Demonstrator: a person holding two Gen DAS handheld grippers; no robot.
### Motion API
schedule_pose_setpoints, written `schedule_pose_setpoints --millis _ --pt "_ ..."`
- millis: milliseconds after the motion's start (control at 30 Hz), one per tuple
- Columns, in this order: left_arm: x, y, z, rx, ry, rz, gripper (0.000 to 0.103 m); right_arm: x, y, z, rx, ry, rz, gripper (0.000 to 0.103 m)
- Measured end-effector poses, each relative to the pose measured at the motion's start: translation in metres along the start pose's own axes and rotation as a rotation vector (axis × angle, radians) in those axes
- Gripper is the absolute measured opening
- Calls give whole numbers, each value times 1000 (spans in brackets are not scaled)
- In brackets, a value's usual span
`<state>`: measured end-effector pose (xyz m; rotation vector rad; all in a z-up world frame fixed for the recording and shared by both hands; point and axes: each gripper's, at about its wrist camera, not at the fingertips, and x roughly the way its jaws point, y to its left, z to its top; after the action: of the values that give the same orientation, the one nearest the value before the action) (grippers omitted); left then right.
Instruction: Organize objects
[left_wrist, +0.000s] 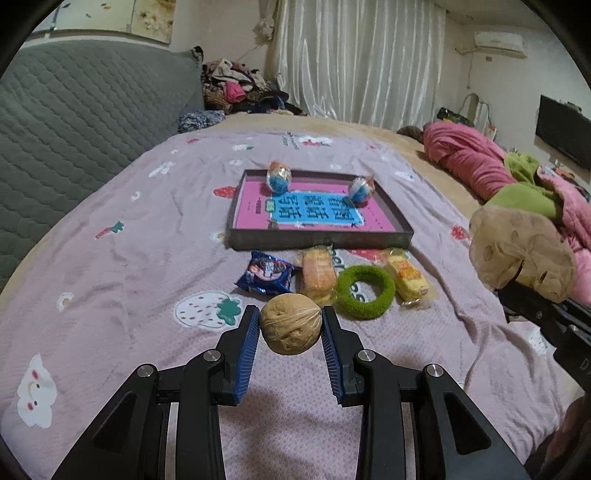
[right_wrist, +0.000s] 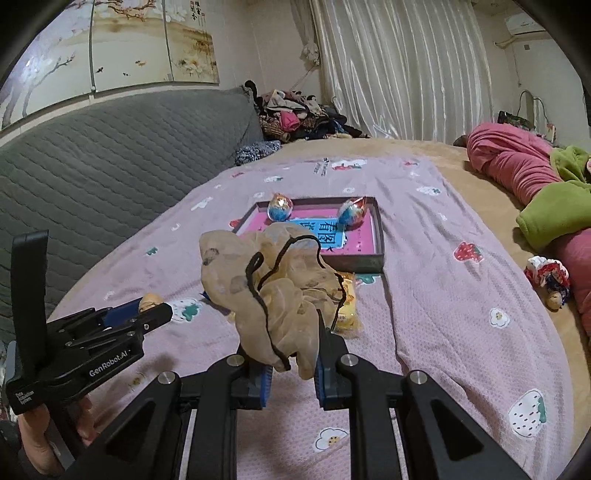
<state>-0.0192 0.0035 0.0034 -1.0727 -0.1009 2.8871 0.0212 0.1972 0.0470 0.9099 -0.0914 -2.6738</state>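
The left gripper (left_wrist: 290, 326) clamps a walnut (left_wrist: 290, 324) above the bedspread (left_wrist: 122, 266). The right gripper (right_wrist: 293, 354) pinches a beige scrunchie (right_wrist: 266, 291), near a tray (left_wrist: 321, 240).

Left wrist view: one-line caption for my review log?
Left gripper clamps a tan walnut above the pink bedsheet, facing wrapped snacks and a dark shallow tray.

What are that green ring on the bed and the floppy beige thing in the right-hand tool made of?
The green ring looks like fuzzy terry or plush fabric over elastic: matte, nubby surface, likely a hair tie. The beige scrunchie, held by the right gripper, seems sheer, gauzy cloth, perhaps chiffon: thin, ruffled, faintly printed folds, with a black cord looped over it.
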Motion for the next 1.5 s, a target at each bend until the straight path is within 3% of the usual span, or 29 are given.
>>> schedule_pose_setpoints --millis 300,600,733,1033,1500 --pt "-26 -2 24 12 -48 8 35 -20 8 21 -21 -49 4 18" --pt "-36 -12 69 34 -84 8 35 -32 15 63 -60 -118 -2 18" --pt "-32 -13 90 28 -78 -20 35 -33 18 83 -75 -143 -11 18" --pt "-27 -13 138 32 -117 -1 35 -26 12 128 -99 -192 -38 18" --pt "25 -25 205 57 -145 10 35 7 -6 177 -95 -245 -13 18"
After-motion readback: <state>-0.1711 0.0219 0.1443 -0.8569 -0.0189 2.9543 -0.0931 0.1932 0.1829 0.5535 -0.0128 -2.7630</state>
